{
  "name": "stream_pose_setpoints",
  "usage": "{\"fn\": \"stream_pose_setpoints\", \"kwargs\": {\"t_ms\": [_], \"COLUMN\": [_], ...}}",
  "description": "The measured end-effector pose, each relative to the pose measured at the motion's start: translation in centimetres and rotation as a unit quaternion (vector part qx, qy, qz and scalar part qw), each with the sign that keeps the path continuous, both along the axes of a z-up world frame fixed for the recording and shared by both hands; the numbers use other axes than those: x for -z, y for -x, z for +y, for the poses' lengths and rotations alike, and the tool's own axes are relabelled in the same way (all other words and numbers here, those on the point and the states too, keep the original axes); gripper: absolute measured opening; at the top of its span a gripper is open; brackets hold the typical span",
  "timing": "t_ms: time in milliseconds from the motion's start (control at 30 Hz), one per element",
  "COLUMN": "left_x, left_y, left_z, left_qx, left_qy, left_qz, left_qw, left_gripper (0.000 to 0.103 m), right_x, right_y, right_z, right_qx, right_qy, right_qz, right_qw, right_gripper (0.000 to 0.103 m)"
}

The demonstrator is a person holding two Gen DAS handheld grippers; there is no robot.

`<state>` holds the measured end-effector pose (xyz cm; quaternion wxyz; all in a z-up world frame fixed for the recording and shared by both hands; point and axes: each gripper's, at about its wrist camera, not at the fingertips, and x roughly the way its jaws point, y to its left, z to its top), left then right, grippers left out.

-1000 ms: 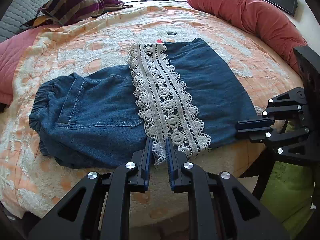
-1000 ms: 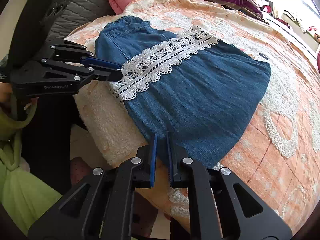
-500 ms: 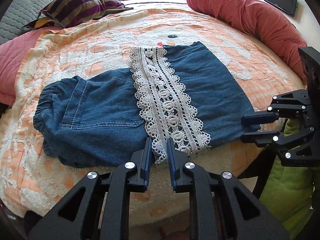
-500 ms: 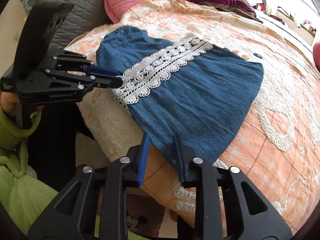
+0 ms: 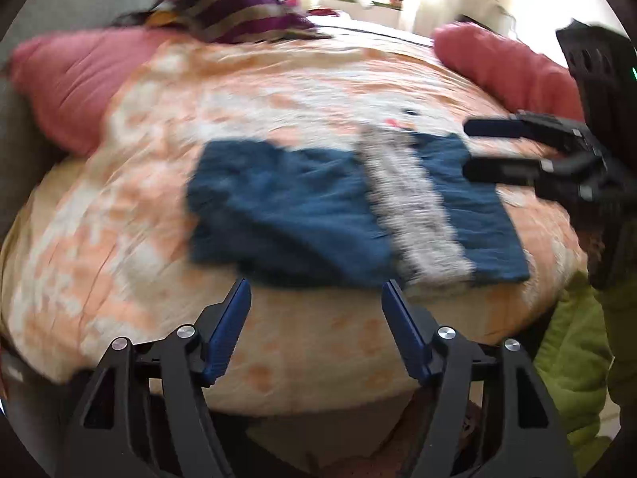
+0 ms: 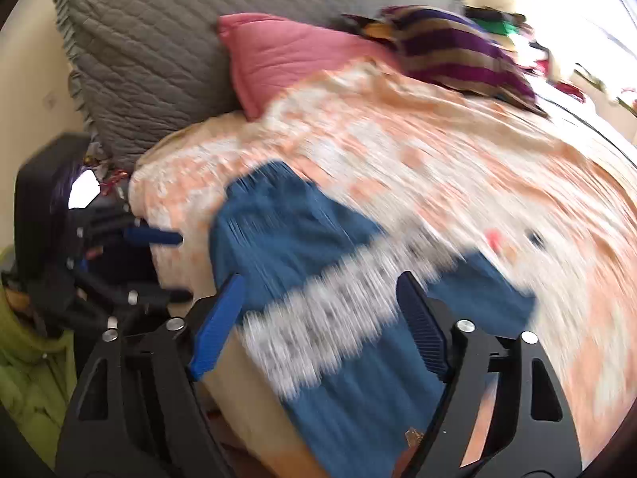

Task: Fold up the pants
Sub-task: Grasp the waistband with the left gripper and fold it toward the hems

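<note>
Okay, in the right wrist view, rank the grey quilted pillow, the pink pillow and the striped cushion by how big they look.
1. Grey quilted pillow, clearly largest.
2. Pink pillow and striped cushion look about alike; both are partly hidden and the cushion lies farther off, so I won't rank them.

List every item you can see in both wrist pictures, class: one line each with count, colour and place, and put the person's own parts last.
Pants: one, blue denim with a white lace band, lying on the bedspread near its front edge.
Bedspread: one, peach and white, covering the bed.
Pink pillow: one, at the head.
Grey quilted pillow: one, behind the pink one.
Striped cushion: one, purple and tan, far side.
Red bolster: one, far right.
Left gripper: black with blue pads, open, empty.
Right gripper: same colours, open, over the pants.
</note>
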<state>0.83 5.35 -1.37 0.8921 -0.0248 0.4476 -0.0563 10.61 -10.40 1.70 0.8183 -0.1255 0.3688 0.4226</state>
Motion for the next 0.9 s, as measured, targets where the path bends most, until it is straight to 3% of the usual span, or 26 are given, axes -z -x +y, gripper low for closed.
{"fn": "stream_pose_setpoints", "kwargs": {"t_ms": [167, 333, 433, 467, 500, 533, 600, 667, 900], "left_x": [2.2, 3.9, 4.7, 5.0, 5.2, 5.4, 5.4, 4.7, -1.5], "left_y": [-0.8, -2.7, -3.7, -4.0, -4.4, -4.7, -5.2, -5.6, -5.4], "left_z": [4.3, 5.6, 5.7, 5.8, 5.9, 5.8, 5.6, 4.9, -2.1], "left_qx": [-0.053, -0.054, -0.060, -0.063, -0.064, -0.065, -0.060, -0.050, 0.051], "left_qy": [0.072, 0.170, 0.193, 0.205, 0.218, 0.222, 0.235, 0.246, 0.193], "left_qz": [0.032, 0.052, 0.056, 0.057, 0.054, 0.052, 0.049, 0.042, -0.029], "left_qw": [0.9954, 0.9825, 0.9776, 0.9750, 0.9722, 0.9714, 0.9688, 0.9671, 0.9795], "left_gripper": [0.067, 0.067, 0.067, 0.067, 0.064, 0.061, 0.031, 0.026, 0.025], "right_x": [0.7, 3.6, 5.8, 6.5, 7.0, 7.6, 7.7, 6.4, 0.9], "right_y": [-4.8, -8.4, -9.8, -10.3, -10.6, -10.8, -10.9, -11.1, -10.5], "right_z": [8.0, 14.6, 16.9, 17.4, 17.7, 17.8, 17.5, 15.6, 4.2], "right_qx": [-0.054, -0.088, -0.105, -0.108, -0.114, -0.121, -0.131, -0.134, -0.110], "right_qy": [0.003, 0.035, 0.059, 0.060, 0.056, 0.051, 0.049, 0.017, -0.104], "right_qz": [0.048, 0.104, 0.143, 0.159, 0.179, 0.194, 0.196, 0.195, 0.144], "right_qw": [0.997, 0.990, 0.982, 0.979, 0.976, 0.972, 0.971, 0.971, 0.978], "right_gripper": [0.075, 0.076, 0.077, 0.074, 0.058, 0.051, 0.029, 0.026, 0.029]}}
